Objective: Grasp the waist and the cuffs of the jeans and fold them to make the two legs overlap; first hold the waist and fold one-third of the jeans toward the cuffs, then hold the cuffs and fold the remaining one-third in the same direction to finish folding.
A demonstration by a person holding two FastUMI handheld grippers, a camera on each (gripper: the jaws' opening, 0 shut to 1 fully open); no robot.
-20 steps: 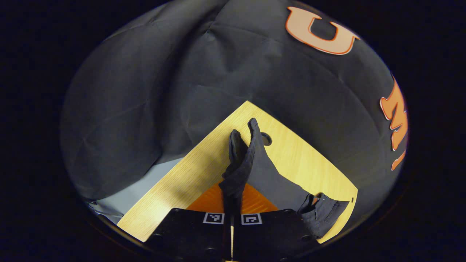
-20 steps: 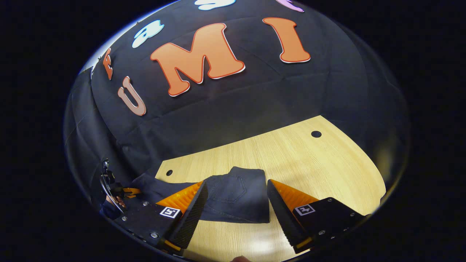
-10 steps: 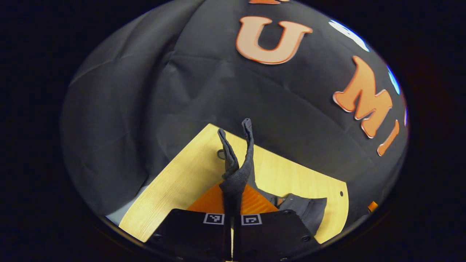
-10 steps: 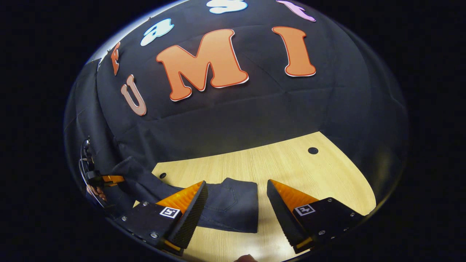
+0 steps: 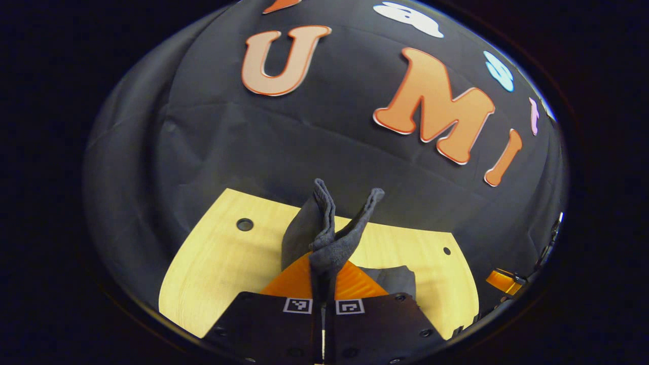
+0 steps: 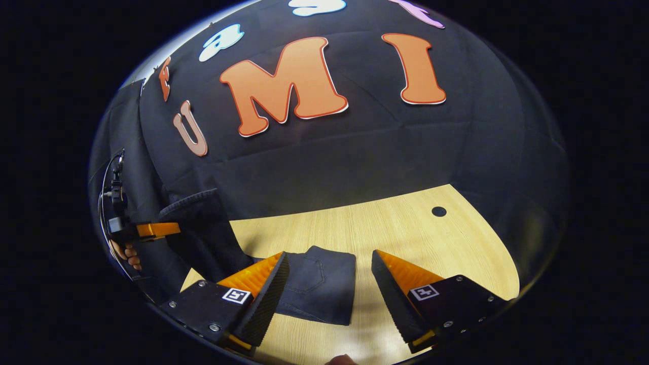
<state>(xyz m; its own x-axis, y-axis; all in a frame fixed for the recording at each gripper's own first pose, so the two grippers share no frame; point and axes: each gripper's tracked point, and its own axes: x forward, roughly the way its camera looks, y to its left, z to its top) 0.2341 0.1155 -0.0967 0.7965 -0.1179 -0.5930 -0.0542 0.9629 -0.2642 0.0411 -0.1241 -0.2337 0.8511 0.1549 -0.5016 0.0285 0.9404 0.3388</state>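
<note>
In the left gripper view my left gripper (image 5: 323, 276) is shut on the dark jeans' cuffs (image 5: 329, 233), whose two hems stick up above the orange fingers (image 5: 291, 281). The folded part of the jeans (image 5: 393, 279) lies on the wooden table (image 5: 218, 263) beyond. In the right gripper view my right gripper (image 6: 324, 286) stands open just above the table (image 6: 405, 228), with the jeans' pocket end (image 6: 319, 289) lying flat between its fingers. At the far left a hand (image 6: 129, 253) holds the left gripper (image 6: 154, 229) high, and the jeans' leg (image 6: 203, 228) hangs from it down to the table.
The table has a round hole near each far corner (image 5: 245, 224) (image 6: 438, 211). The booth's black cloth wall rises right behind the table's far edge. Bare wood lies to the right of the jeans (image 6: 446, 253). The right gripper's orange finger (image 5: 502, 281) shows at the right edge.
The left gripper has risen and swung towards the right with the cuffs, lifting the leg off the table. The right gripper stays open over the pocket end.
</note>
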